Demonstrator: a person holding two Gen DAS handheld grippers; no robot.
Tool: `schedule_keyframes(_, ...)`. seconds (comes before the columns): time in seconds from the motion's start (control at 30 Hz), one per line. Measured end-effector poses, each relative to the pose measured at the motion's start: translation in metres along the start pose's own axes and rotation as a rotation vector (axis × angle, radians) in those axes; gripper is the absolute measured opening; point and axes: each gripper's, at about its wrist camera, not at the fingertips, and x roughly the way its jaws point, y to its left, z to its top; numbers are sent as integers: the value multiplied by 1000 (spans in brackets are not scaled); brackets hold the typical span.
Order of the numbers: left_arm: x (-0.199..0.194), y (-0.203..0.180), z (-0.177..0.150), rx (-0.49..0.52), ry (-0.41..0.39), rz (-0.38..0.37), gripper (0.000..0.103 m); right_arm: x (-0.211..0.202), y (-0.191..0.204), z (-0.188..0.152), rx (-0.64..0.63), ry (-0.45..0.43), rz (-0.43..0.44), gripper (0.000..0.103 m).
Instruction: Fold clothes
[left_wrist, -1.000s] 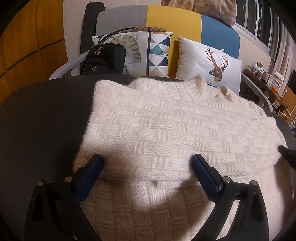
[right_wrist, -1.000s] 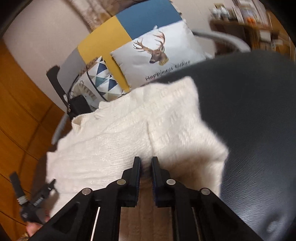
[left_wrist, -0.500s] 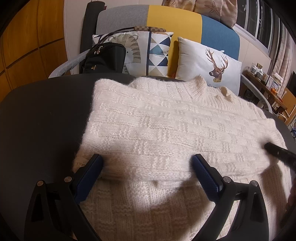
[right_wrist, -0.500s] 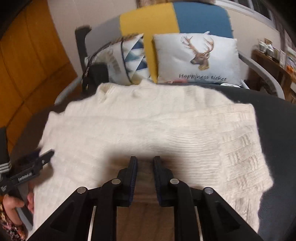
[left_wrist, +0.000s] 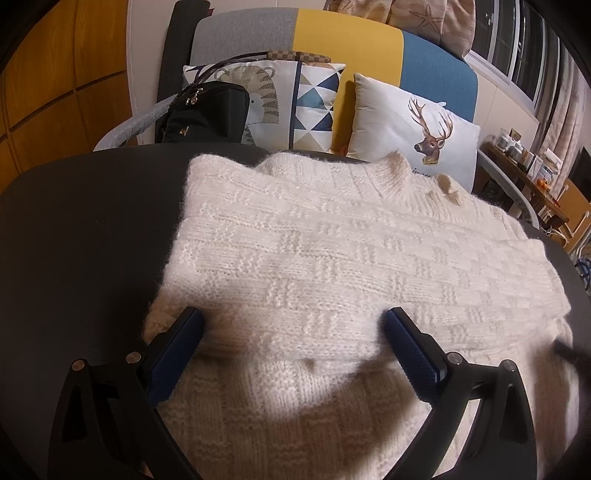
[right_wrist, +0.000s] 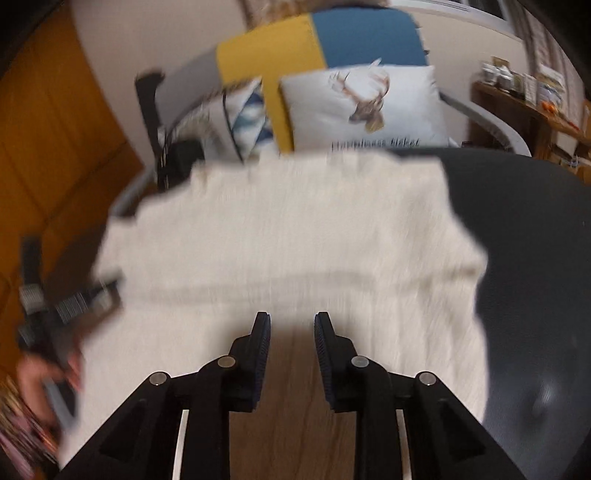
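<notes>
Sweater, cream knit, lies flat on dark table, one layer folded over the lower part; collar toward the sofa. Left gripper: jaws spread wide over the fold edge, blue pads at either side, nothing pinched. Right gripper: jaws have just been opening, narrow gap, knit below them but none between the pads. Right view blurred. Two cushions and a black bag on sofa.
</notes>
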Motion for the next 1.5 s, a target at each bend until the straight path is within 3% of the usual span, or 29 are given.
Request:
schedule_keyframes(0.13,-20,3,-18,-6,-4,5,100,-3,-10,-9,42,-12,34,25)
schedule_keyframes(0.2,-19,8,-30,-26,59,0,100,-5,-13,-11,52,-7,53,25)
schedule_keyframes(0.4,-43,12,-58,-32,53,-32,100,-26,-11,-42,-13,-4,61,25)
schedule_keyframes(0.53,-56,19,-68,-56,45,-60,100,-45,-22,-66,9,-30,105,25)
schedule_keyframes(0.63,-81,19,-60,-84,-70,-86,100,-51,-27,-64,27,-24,150,25)
schedule_keyframes(0.77,-102,6,-23,-84,-206,-130,100,-65,-23,-30,4,-105,177,25)
schedule_keyframes(0.83,-92,-10,9,-46,-209,-109,100,-58,-18,0,-6,-108,165,24)
schedule_keyframes(0.9,-76,-25,34,0,-205,-60,100,-43,-8,31,-56,-100,135,15)
schedule_keyframes(1.0,-35,-45,69,114,-131,69,100,-10,22,74,-214,-49,80,15)
schedule_keyframes(1.07,-5,-49,81,194,-53,125,100,16,38,92,-308,3,46,16)
schedule_keyframes(1.13,23,-50,90,271,14,183,100,38,49,106,-380,34,-8,25)
schedule_keyframes(1.23,54,-48,95,370,77,251,100,69,57,119,-424,76,-2,25)
schedule_keyframes(1.3,72,-47,97,418,95,270,100,89,66,123,-473,103,-39,25)
schedule_keyframes(1.37,73,-44,96,409,71,249,100,108,75,122,-543,127,-117,25)
schedule_keyframes(1.43,75,-41,95,388,47,221,100,121,75,121,-548,146,-142,24)
schedule_keyframes(1.47,77,-38,94,368,41,211,103,121,73,123,-525,129,-131,22)
schedule_keyframes(1.5,78,-34,95,344,44,198,103,122,69,124,-492,113,-129,13)
